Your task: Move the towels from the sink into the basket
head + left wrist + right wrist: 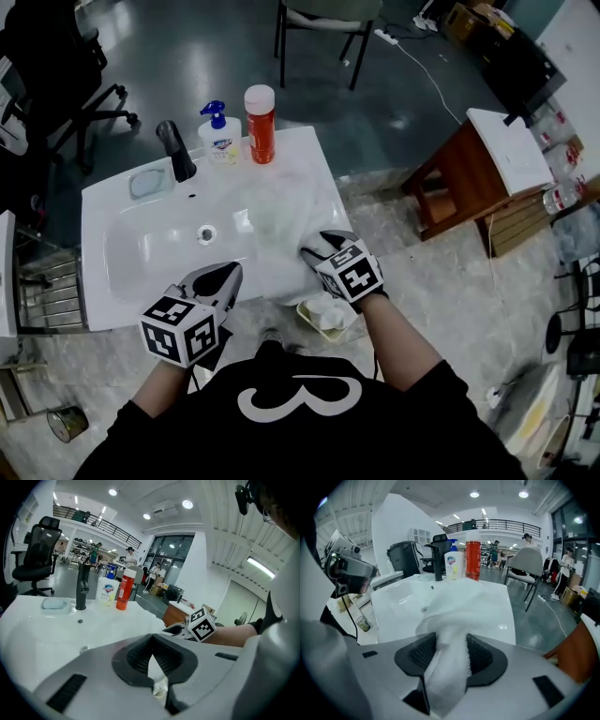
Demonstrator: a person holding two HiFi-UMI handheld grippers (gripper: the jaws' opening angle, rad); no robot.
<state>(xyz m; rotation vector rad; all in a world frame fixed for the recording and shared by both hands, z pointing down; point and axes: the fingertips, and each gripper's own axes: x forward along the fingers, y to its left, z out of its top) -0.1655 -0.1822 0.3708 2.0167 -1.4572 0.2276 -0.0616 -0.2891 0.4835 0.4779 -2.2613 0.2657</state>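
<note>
A white towel (275, 212) lies heaped on the right side of the white sink (141, 253). My right gripper (315, 247) reaches onto the sink's right front edge and is shut on a fold of that towel (452, 620), which runs back between both pads of the right gripper (451, 644). My left gripper (226, 275) hovers over the sink's front rim. In the left gripper view the left gripper (151, 640) has its tips together, and nothing is clearly held. A small yellowish basket (307, 327) with white cloth in it stands on the floor under the sink's front right corner.
A black faucet (174, 148), a soap dish (150, 181), a pump bottle (218, 133) and an orange-red bottle (260, 124) line the sink's back edge. A wooden side table (464, 178) stands to the right. A metal rack (47, 292) stands at the left and a can (66, 424) on the floor.
</note>
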